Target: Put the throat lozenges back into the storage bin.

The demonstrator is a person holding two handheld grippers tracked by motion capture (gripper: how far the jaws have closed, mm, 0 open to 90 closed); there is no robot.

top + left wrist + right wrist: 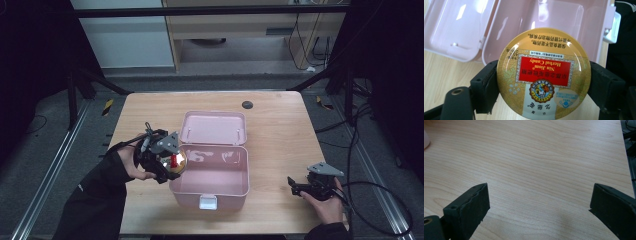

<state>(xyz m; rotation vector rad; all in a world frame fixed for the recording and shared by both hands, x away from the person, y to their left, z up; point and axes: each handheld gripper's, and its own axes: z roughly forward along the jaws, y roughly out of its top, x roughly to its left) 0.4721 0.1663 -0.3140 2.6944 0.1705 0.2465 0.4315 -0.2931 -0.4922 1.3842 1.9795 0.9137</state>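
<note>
Your left tongs (172, 162) grip the tin (544, 75) at the box's (235, 192) left rim; lower it in level; right tongs (299, 189) gape, idle.

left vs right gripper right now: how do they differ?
Load: the left gripper is shut on a round gold candy tin; the right gripper holds nothing, jaws wide apart.
Place: the left gripper is at the left rim of the open pink box; the right gripper is off to the box's right, over bare table.
Shared: both have black jaws, and each is held in one hand.
</note>
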